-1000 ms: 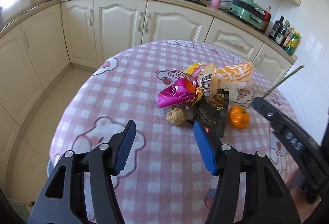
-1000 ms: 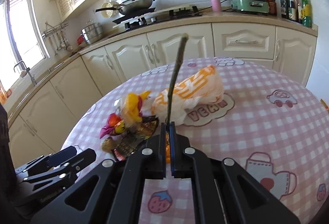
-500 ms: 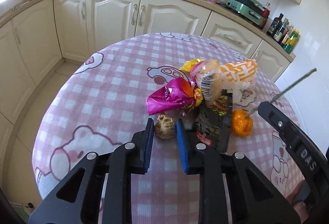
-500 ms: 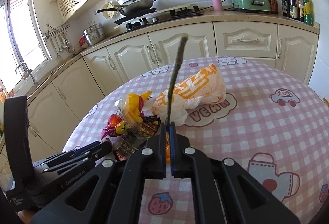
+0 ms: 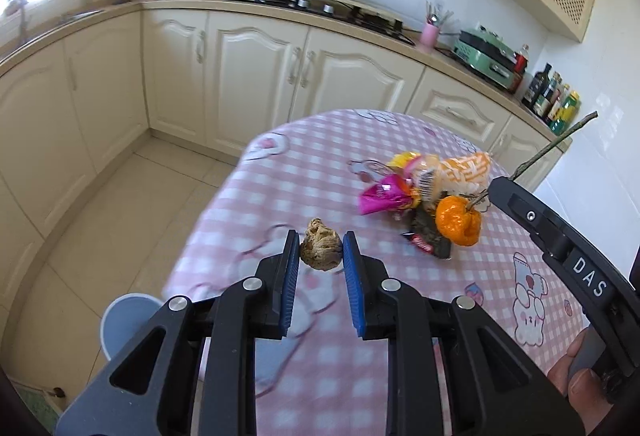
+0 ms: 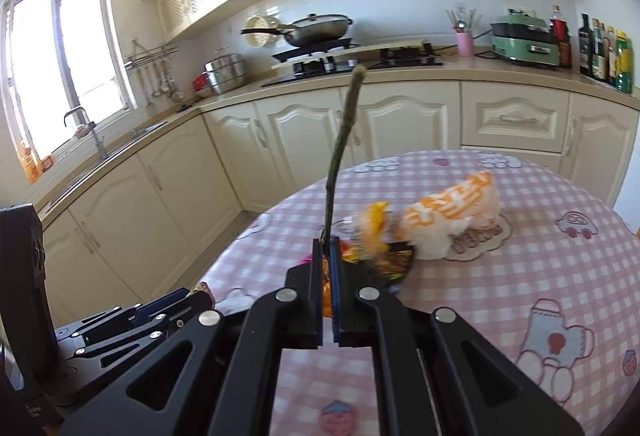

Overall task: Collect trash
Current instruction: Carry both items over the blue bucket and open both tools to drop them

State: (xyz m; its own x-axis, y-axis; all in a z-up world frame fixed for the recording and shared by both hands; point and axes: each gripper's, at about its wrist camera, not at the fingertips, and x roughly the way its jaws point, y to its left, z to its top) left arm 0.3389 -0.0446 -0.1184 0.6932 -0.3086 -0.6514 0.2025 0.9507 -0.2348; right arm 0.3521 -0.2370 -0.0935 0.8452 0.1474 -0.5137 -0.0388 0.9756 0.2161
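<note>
While the pile waits: two pieces of trash are already held, one in each claw.
Left claw (image 5: 321, 254): closed part-way on a brown shell (image 5: 321, 250), blue pads touching it on both sides, lifted clear of the table (image 5: 280, 172) near its left edge.
Brown shell: looks light, dry and brittle, a wrinkled lump; my judgement is that a hard squeeze would crush it, so a pinch across its widest part is enough.
Right claw (image 6: 329, 258): pressed fully together on the thin stick (image 6: 340, 144), which rises upward from the tips.
Stick and orange peel (image 5: 458, 221): from the left view the stick seems to run into the peel, but I cannot tell whether they are joined; the stick looks stiff and light and could swing or snag the pile.
Pile: pink wrapper (image 5: 382, 195), orange-and-white bag (image 6: 452, 218) and dark packet (image 5: 430, 240) lie touching one another toward the middle of the table, near its far side.
Wrappers: thin, crinkly, slippery; best taken at a bunched fold or free corner, not flat on top.
Bin (image 5: 128, 320): pale blue rim on the floor below the left edge of the table, close under the left claw.
Open room: bare cloth along the near and right edges; free floor left of the table toward the cupboards (image 5: 240, 76).
</note>
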